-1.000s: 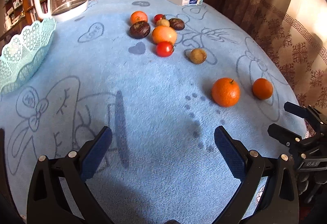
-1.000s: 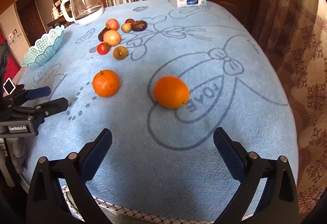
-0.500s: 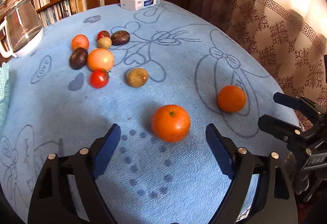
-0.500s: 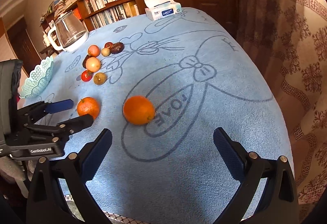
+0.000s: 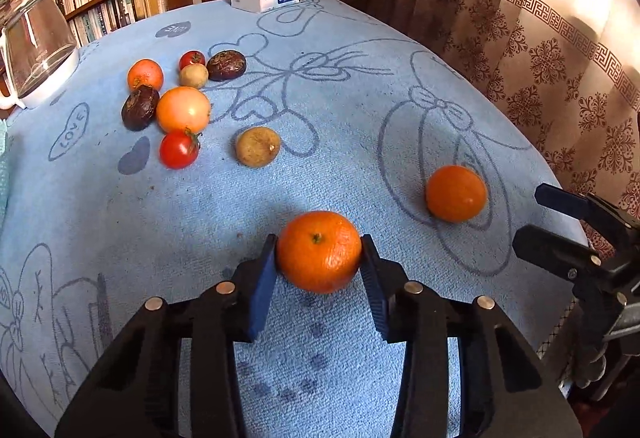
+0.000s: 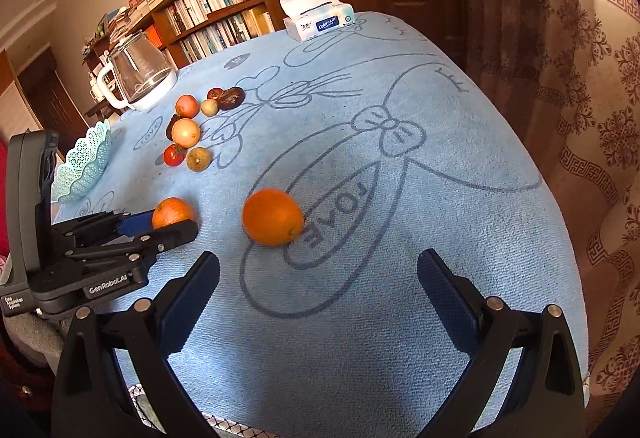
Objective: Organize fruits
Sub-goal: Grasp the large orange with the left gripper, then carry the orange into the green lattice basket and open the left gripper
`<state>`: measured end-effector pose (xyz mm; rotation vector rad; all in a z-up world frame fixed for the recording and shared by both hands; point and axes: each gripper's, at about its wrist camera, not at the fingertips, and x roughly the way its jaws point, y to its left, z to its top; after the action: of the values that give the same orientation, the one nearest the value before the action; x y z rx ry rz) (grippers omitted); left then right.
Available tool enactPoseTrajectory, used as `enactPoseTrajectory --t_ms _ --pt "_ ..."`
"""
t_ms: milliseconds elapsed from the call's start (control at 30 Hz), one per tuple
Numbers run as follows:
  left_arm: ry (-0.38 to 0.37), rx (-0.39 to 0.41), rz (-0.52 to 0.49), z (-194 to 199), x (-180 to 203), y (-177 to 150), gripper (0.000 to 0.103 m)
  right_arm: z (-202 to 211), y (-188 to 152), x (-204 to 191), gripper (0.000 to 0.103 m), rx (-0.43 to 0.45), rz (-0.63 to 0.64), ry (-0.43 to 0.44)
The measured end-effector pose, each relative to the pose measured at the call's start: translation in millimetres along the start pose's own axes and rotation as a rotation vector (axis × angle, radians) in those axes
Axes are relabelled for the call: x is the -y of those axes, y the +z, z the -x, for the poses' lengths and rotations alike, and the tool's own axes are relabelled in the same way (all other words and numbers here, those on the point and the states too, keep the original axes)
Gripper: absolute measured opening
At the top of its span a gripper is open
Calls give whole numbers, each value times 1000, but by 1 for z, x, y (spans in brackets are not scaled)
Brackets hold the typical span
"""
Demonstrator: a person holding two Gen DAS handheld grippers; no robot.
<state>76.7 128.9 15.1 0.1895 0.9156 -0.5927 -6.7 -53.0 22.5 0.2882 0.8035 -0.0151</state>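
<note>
Left tongs (image 5: pixel 319 256) clamped on the stemmed mandarin (image 5: pixel 319 251), which sits low on the tabletop (image 5: pixel 360 110). I judge: lift straight, keep squeeze light. Right tongs (image 6: pixel 318 290) apart, the orange (image 6: pixel 273 217) ahead. Only the right wrist view shows the basket (image 6: pixel 82 168), beyond the left tongs.

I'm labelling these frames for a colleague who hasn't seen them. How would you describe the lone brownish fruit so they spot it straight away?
Start at the cluster of fruit on the blue tablecloth, near the glass jug. Just to its right, toward the tissue-box side, lies the brownish fruit, apart from the rest. It is dull tan and rough-looking, bigger than the pale one inside the cluster and unlike the glossy red tomato beside it.
</note>
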Motion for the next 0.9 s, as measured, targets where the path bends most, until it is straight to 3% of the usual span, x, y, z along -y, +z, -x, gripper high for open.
enactPoseTrajectory --t_ms 300,733,900 --pt "54 67 43 30 -21 -8 41 -7 10 -22 85 -7 71 -25" --pt "94 113 147 53 -67 -14 41 -43 19 -47 44 -80 140 -68" --pt "103 129 163 58 -78 -13 41 -45 20 -45 42 -83 122 -69"
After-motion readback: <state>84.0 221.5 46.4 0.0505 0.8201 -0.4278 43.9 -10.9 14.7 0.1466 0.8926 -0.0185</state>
